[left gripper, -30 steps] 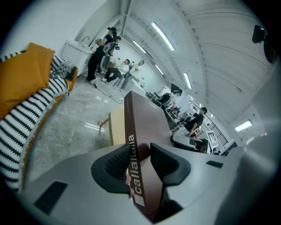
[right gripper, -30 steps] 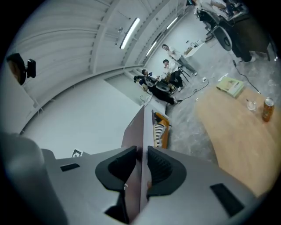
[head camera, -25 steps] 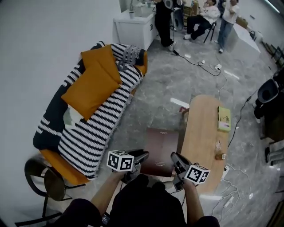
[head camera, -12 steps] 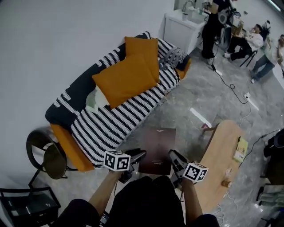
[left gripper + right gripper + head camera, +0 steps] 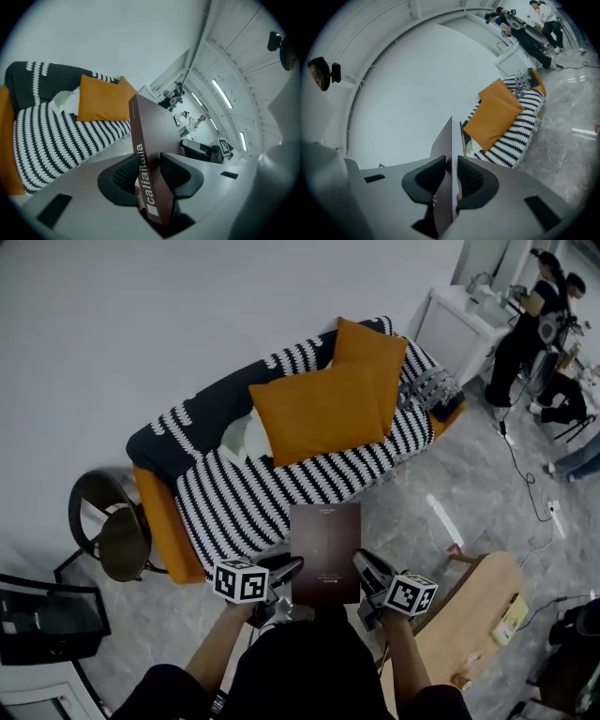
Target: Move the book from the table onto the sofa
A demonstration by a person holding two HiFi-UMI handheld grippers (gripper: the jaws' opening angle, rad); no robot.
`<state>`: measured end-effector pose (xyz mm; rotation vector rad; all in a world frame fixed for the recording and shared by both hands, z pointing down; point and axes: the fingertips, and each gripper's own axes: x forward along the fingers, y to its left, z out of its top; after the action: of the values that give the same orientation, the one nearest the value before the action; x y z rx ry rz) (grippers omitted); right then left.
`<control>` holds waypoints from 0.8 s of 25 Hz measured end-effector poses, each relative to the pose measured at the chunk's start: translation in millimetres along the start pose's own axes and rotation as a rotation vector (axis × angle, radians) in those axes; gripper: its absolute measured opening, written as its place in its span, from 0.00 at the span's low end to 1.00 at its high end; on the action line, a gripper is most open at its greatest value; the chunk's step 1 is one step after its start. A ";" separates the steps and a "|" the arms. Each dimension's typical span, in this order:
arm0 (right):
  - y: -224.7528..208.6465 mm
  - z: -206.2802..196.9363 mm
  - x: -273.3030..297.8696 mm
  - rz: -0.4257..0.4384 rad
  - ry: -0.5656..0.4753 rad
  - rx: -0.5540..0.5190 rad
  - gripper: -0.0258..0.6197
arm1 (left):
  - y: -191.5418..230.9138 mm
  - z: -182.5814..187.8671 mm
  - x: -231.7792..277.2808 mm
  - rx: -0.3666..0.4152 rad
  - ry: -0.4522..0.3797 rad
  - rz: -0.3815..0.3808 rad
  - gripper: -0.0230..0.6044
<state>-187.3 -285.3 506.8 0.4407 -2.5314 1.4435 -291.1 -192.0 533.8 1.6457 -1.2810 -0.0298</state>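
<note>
A dark brown book [image 5: 325,549] hangs in the air, held flat between my two grippers just in front of the sofa [image 5: 281,474]. My left gripper [image 5: 292,568] is shut on its left edge, and in the left gripper view the book [image 5: 150,154] stands between both pads, spine with white lettering toward the camera. My right gripper [image 5: 361,563] is shut on the right edge; the book [image 5: 446,173] shows edge-on between its pads. The sofa [image 5: 511,126] has a black-and-white striped throw and two orange cushions [image 5: 328,399].
A round dark chair [image 5: 108,521] stands left of the sofa's orange arm. The wooden table [image 5: 478,615] lies at lower right with a yellowish box [image 5: 513,617] on it. People [image 5: 525,324] stand by a white counter at the far right. Cables cross the grey floor.
The view has swung left: the sofa has come from upper left to straight ahead and the table has slid off to the lower right. The book stays held between both grippers, now at the sofa's front edge.
</note>
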 end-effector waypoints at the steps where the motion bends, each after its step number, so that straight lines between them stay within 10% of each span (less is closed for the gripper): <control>1: 1.2 5.7 11.5 0.016 0.023 -0.008 0.19 | 5.4 6.5 -1.5 -0.016 -0.019 0.015 0.28; 20: 16.3 68.8 170.3 0.253 0.358 -0.109 0.16 | 86.1 94.7 -19.0 -0.204 -0.264 0.217 0.27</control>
<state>-354.0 -364.1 511.9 -0.1514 -2.4158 1.3112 -412.8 -235.8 537.6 1.3533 -1.5958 -0.2441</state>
